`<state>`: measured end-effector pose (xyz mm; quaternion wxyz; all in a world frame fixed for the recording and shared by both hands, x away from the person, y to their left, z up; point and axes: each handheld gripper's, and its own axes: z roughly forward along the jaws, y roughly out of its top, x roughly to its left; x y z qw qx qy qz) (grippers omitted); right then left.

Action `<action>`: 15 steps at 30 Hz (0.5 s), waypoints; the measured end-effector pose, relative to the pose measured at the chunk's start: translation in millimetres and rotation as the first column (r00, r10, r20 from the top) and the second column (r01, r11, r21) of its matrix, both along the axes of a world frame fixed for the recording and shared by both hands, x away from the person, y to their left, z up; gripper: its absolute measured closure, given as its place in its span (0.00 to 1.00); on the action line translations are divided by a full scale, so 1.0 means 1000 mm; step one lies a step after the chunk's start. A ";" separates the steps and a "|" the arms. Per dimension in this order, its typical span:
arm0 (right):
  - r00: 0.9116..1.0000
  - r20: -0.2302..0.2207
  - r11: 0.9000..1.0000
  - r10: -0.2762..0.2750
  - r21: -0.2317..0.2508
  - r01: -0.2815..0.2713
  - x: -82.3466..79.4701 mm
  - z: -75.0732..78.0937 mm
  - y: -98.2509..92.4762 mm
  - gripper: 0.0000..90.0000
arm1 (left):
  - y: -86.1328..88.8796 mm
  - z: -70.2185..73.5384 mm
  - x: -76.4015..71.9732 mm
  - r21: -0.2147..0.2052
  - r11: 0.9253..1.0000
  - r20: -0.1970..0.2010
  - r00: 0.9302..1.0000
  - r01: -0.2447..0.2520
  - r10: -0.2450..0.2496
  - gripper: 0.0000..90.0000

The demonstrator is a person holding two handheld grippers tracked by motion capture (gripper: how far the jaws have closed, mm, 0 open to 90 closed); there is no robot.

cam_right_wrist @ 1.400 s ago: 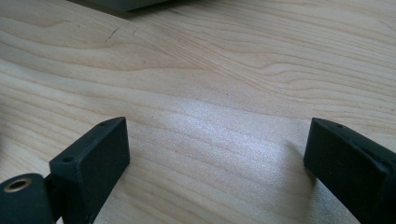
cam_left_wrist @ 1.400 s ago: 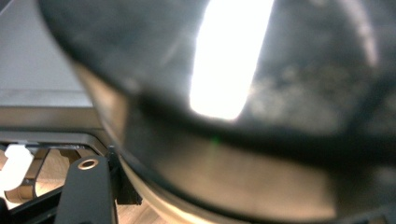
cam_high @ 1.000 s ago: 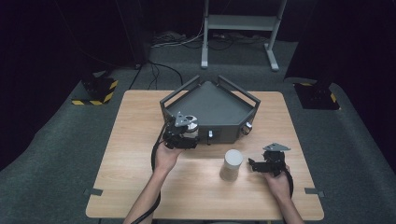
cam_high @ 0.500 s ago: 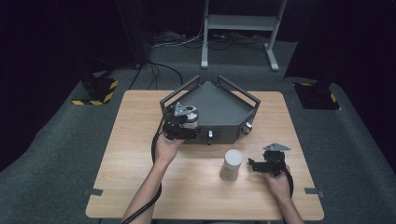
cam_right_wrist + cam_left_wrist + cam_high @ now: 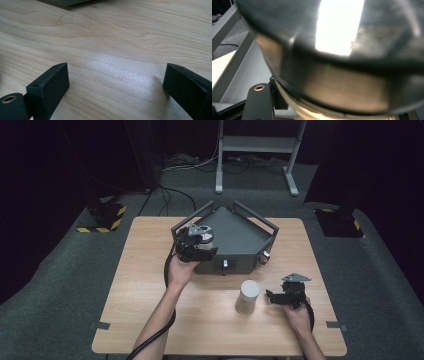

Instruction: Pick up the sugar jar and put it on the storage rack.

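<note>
On the left, the person's left hand point(image 5: 180, 270) holds the left tool point(image 5: 196, 242) up over the front left corner of a dark grey, wedge-shaped box point(image 5: 235, 237) that sits at the back middle of the wooden surface point(image 5: 145, 290). That tool appears to be closed on a rounded, shiny object point(image 5: 204, 234); in the left gripper view the object point(image 5: 342, 50) fills the frame right against the lens, blurred, with a bright light reflected in it, so I cannot say what it is. One black jaw shows at the bottom left of that view, with the box's grey frame bars behind it.

The box has rails along its top edges and small knobs on its front face. Just in front of it, toward the right, a pale cylinder point(image 5: 248, 296) stands upright on the surface.

Farther right, just beside the cylinder but apart from it, the right hand point(image 5: 299, 316) holds the right tool point(image 5: 280, 296) low at the surface. Its jaws are spread wide apart with bare wood point(image 5: 112, 50) between them.
</note>
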<state>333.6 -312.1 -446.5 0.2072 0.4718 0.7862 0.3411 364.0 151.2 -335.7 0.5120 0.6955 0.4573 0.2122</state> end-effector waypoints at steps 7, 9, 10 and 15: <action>1.000 0.000 1.000 -0.001 0.002 0.001 0.000 0.000 0.000 0.07 | 0.008 0.039 0.027 0.257 0.956 -0.097 0.988 0.144 -0.122 0.35; 1.000 0.000 1.000 0.000 0.001 0.000 0.000 0.000 0.000 0.07 | 0.003 0.039 0.031 0.261 0.957 -0.101 0.990 0.126 -0.103 0.35; 1.000 0.000 1.000 -0.001 0.002 0.001 0.000 0.000 0.000 0.07 | 0.002 0.039 0.033 0.264 0.957 -0.101 0.990 0.122 -0.099 0.35; 1.000 -0.001 1.000 -0.001 0.005 0.001 0.000 0.000 -0.001 0.07 | -0.005 0.039 0.043 0.271 0.958 -0.108 0.992 0.094 -0.067 0.35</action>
